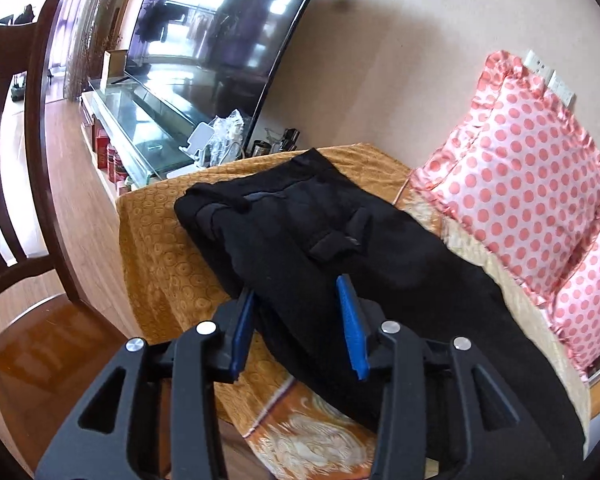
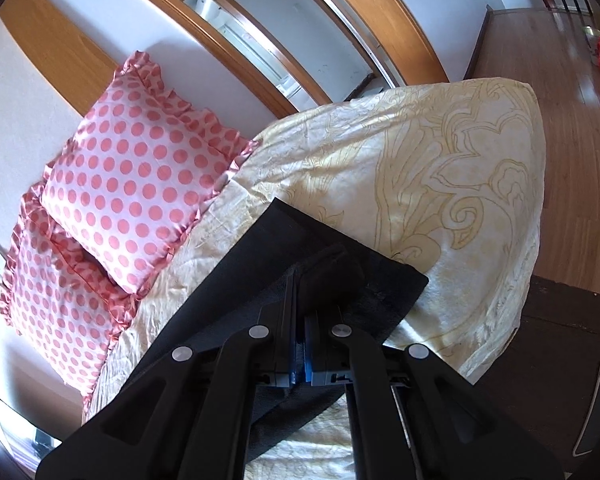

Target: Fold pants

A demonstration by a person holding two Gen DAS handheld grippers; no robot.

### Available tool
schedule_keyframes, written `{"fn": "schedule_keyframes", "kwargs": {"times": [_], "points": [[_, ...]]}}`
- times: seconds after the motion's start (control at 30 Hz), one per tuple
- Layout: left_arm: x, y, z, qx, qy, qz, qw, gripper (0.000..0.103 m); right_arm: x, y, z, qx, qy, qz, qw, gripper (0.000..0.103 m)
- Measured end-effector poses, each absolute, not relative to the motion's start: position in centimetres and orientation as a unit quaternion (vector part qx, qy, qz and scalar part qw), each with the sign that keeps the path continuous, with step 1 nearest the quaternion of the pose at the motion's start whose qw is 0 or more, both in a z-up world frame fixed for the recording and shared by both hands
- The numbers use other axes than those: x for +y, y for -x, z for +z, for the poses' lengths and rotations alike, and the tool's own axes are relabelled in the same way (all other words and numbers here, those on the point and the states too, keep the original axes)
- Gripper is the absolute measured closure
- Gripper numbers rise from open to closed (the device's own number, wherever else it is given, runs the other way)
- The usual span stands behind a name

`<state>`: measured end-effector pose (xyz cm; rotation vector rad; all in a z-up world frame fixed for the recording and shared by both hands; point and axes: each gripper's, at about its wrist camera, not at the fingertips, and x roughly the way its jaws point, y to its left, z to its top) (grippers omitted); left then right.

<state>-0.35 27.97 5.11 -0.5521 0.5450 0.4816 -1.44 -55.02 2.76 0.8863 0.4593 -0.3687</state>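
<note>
While the black pants (image 1: 340, 248) lie stretched along the bed (image 2: 440, 168), waistband toward its far corner by the glass cabinet (image 1: 140, 128), the left gripper (image 1: 296, 300) hangs spread just above them. Pressed together, the right gripper (image 2: 300, 280) pinches a leg hem near the polka-dot pillows (image 2: 132, 184).

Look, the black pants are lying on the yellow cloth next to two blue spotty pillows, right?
Not quite: the two frilled satin pillows are pink with coral dots, not blue, as the right wrist view shows. The black fabric pants do lie on the yellow patterned cloth beside them.
</note>
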Motion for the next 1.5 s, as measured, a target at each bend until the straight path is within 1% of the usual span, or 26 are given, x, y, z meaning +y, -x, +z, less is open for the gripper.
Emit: {"fn": "schedule_keyframes", "kwargs": {"times": [0.07,0.1,0.13,0.23,0.3,0.4,0.53,0.6,0.63,0.67,0.7,0.73,0.77,0.83,0.93,1.0,1.03,1.07,1.1,1.13,1.2,1.33,1.4,1.47,1.5], "points": [[28.0,0.0,4.8,0.269,0.259,0.238,0.897,0.064,-55.2,1.4,2.6,0.226,-0.42,-0.174,0.862,0.101],[28.1,-0.2,4.7,0.27,0.255,0.24,0.897,0.066,-55.2,1.4,2.6,0.228,-0.419,-0.173,0.862,0.101],[28.1,-0.4,4.7,0.271,0.251,0.241,0.897,0.072,-55.1,1.4,2.7,0.231,-0.415,-0.171,0.863,0.101],[28.5,-0.7,4.8,0.272,0.254,0.236,0.898,0.079,-54.7,1.6,4.0,0.215,-0.391,-0.162,0.88,0.101],[29.0,-0.7,4.9,0.271,0.261,0.234,0.896,0.083,-54.6,1.8,4.6,0.225,-0.373,-0.17,0.884,0.101],[29.4,-0.4,5.0,0.271,0.269,0.231,0.895,0.084,-54.7,2.4,4.1,0.236,-0.382,-0.171,0.877,0.101],[29.1,-0.6,4.8,0.282,0.247,0.238,0.896,0.083,-54.3,2.7,3.7,0.248,-0.358,-0.182,0.882,0.101],[28.8,-0.8,4.6,0.29,0.235,0.243,0.896,0.08,-54.2,2.3,3.0,0.271,-0.35,-0.184,0.878,0.1],[28.6,-0.7,4.6,0.288,0.228,0.245,0.897,0.074,-53.9,2.3,3.0,0.272,-0.337,-0.187,0.882,0.099],[28.5,-0.6,4.7,0.287,0.225,0.249,0.897,0.066,-53.7,2.5,3.2,0.274,-0.327,-0.192,0.884,0.092],[28.4,-0.3,4.9,0.284,0.222,0.254,0.898,0.05,-53.2,2.7,3.6,0.281,-0.305,-0.2,0.888,0.088],[28.3,0.1,5.1,0.276,0.219,0.257,0.9,0.041,-52.9,2.9,4.0,0.284,-0.285,-0.213,0.89,0.078],[28.3,0.5,5.3,0.27,0.215,0.26,0.902,0.04,-52.8,3.1,4.3,0.285,-0.272,-0.223,0.892,0.068],[28.3,1.3,5.7,0.261,0.204,0.269,0.904,0.036,-52.6,4.0,5.3,0.277,-0.242,-0.269,0.89,0.06],[27.6,2.6,6.8,0.235,0.182,0.281,0.913,0.034,-50.9,4.9,8.1,0.225,-0.192,-0.3,0.907,0.06],[26.0,2.9,7.9,0.213,0.159,0.266,0.927,0.033,-48.0,3.5,10.4,0.201,-0.148,-0.238,0.939,0.06],[25.1,2.9,8.3,0.206,0.148,0.254,0.933,0.03,-45.4,1.8,11.9,0.199,-0.12,-0.169,0.958,0.06],[23.9,2.7,8.7,0.197,0.135,0.237,0.942,0.027,-42.9,-0.1,12.9,0.206,-0.099,-0.1,0.968,0.06],[22.1,2.5,9.1,0.186,0.121,0.207,0.953,0.021,-41.0,-1.5,13.6,0.211,-0.086,-0.048,0.973,0.06],[20.9,2.2,9.1,0.182,0.115,0.182,0.959,0.018,-37.7,-3.8,14.4,0.218,-0.07,0.035,0.973,0.06],[18.4,1.3,8.8,0.18,0.112,0.121,0.97,0.016,-31.7,-8.1,15.3,0.24,-0.04,0.172,0.954,0.06],[13.7,-0.9,6.9,0.205,0.091,0.016,0.974,0.015,-21.2,-15.7,15.0,0.3,0.014,0.32,0.899,0.06],[12.4,-1.8,5.8,0.223,0.079,-0.002,0.972,0.015,-17.5,-18.3,14.2,0.328,0.037,0.347,0.878,0.062],[12.1,-2.6,4.5,0.248,0.076,-0.014,0.966,0.015,-13.8,-21.2,12.9,0.359,0.066,0.367,0.856,0.07],[12.2,-2.8,4.0,0.261,0.082,-0.015,0.962,0.015,-12.4,-22.1,12.3,0.369,0.079,0.371,0.849,0.071]]}}
